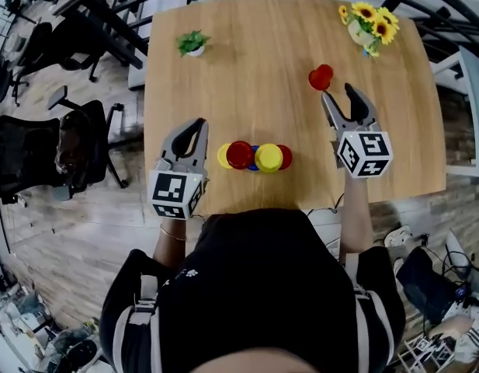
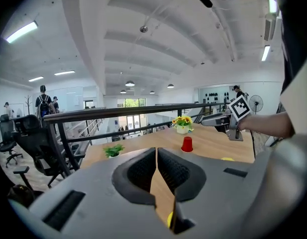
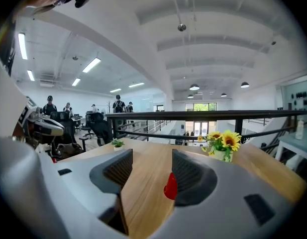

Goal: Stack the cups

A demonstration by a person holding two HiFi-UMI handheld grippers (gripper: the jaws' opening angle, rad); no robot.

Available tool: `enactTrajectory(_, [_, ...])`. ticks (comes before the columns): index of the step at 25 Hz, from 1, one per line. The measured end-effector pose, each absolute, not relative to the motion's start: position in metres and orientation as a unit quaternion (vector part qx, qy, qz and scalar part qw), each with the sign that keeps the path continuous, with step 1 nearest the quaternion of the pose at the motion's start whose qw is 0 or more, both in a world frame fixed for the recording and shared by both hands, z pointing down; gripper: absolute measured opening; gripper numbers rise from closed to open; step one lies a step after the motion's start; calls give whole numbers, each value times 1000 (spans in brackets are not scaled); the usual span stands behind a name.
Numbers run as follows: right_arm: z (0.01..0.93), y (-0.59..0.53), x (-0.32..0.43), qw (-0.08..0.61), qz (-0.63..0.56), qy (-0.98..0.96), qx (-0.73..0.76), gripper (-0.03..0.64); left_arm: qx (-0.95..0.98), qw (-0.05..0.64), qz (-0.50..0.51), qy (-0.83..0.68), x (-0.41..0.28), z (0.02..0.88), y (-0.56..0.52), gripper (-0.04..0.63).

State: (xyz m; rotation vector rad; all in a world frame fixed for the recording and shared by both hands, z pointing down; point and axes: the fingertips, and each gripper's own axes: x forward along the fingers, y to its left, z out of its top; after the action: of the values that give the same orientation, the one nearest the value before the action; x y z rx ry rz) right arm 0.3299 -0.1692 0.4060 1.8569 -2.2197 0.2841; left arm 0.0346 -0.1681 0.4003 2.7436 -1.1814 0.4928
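Note:
Several cups stand bunched near the table's front edge: a yellow cup (image 1: 223,155), a red cup (image 1: 240,154), a blue cup (image 1: 253,164) mostly hidden, another yellow (image 1: 269,157) and another red (image 1: 285,156). A lone red cup (image 1: 321,77) (image 2: 187,144) stands farther back on the right. My left gripper (image 1: 199,124) (image 2: 156,152) hovers just left of the bunch, shut and holding nothing. My right gripper (image 1: 338,93) (image 3: 152,157) is open, its tips just short of the lone red cup (image 3: 169,185), which shows partly behind the right jaw.
A small green plant (image 1: 193,43) (image 3: 117,144) stands at the table's back left. A vase of sunflowers (image 1: 369,22) (image 3: 222,144) stands at the back right. The wooden table (image 1: 255,92) has a railing beyond it. Office chairs (image 1: 76,142) stand to the left.

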Motion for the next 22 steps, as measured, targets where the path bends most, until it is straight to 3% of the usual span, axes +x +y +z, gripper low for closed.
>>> enactTrajectory(22, [535, -264, 386, 192, 146, -722, 648, 248, 821, 92, 175, -535, -7, 402, -150, 21])
